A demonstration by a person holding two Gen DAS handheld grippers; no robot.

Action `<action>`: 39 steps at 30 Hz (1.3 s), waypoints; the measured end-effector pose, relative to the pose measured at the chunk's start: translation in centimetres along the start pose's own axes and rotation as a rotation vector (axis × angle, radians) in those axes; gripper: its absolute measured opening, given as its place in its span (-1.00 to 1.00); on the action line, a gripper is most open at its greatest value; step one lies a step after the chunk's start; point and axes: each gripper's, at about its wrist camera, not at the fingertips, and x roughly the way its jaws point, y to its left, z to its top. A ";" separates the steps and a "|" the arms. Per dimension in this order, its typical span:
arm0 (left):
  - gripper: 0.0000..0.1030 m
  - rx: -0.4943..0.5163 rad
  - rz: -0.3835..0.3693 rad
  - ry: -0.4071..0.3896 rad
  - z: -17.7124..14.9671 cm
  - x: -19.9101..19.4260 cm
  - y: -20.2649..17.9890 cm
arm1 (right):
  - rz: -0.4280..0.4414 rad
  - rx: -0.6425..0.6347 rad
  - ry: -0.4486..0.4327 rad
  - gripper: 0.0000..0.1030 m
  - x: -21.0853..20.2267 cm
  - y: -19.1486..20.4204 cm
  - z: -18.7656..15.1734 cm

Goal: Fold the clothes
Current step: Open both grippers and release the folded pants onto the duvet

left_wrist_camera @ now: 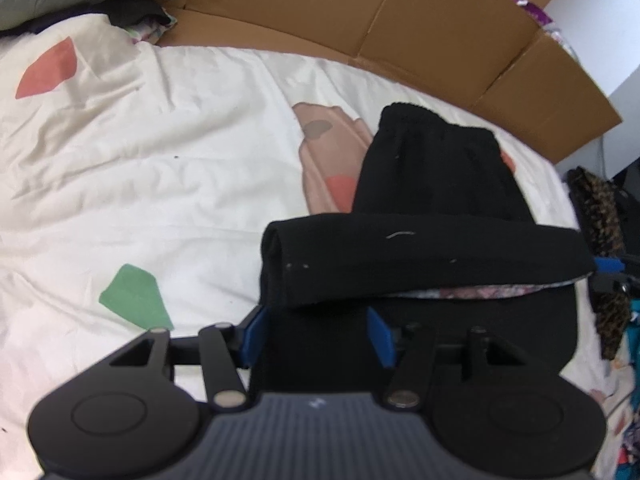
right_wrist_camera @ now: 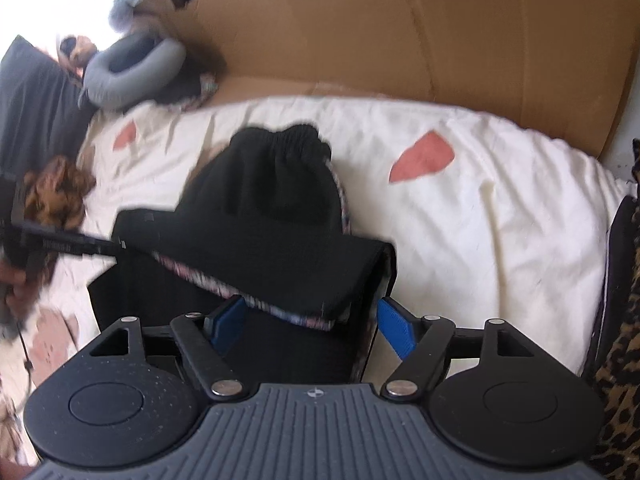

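The black garment [left_wrist_camera: 424, 208] lies on the white duvet [left_wrist_camera: 160, 152] in front of the cardboard sheet [left_wrist_camera: 400, 20], its near end already folded over. Left gripper [left_wrist_camera: 316, 332] and right gripper [right_wrist_camera: 308, 324] stand spread, clasping nothing; more folds probably remain.

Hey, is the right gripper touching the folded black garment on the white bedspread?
Apart. The right wrist view shows the right gripper open, both blue pads standing clear of the folded black garment, a visible gap on each side.
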 end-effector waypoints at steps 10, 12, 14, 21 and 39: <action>0.15 0.067 0.048 0.017 -0.3 2.3 -0.4 | -0.126 -0.058 0.081 0.51 3.8 0.6 -1.7; 0.19 0.079 0.053 0.013 -0.2 2.7 -0.4 | -0.147 -0.060 0.085 0.51 4.5 0.6 -1.8; 0.22 0.079 0.053 0.006 -0.1 3.0 -0.3 | -0.157 -0.062 0.078 0.51 4.8 0.6 -1.8; 0.24 0.127 0.071 -0.027 0.7 3.5 -0.6 | -0.198 -0.090 0.041 0.49 5.5 0.7 -0.7; 0.13 0.124 0.098 -0.158 6.3 1.9 -0.5 | -0.254 -0.115 -0.066 0.48 5.7 -0.2 4.9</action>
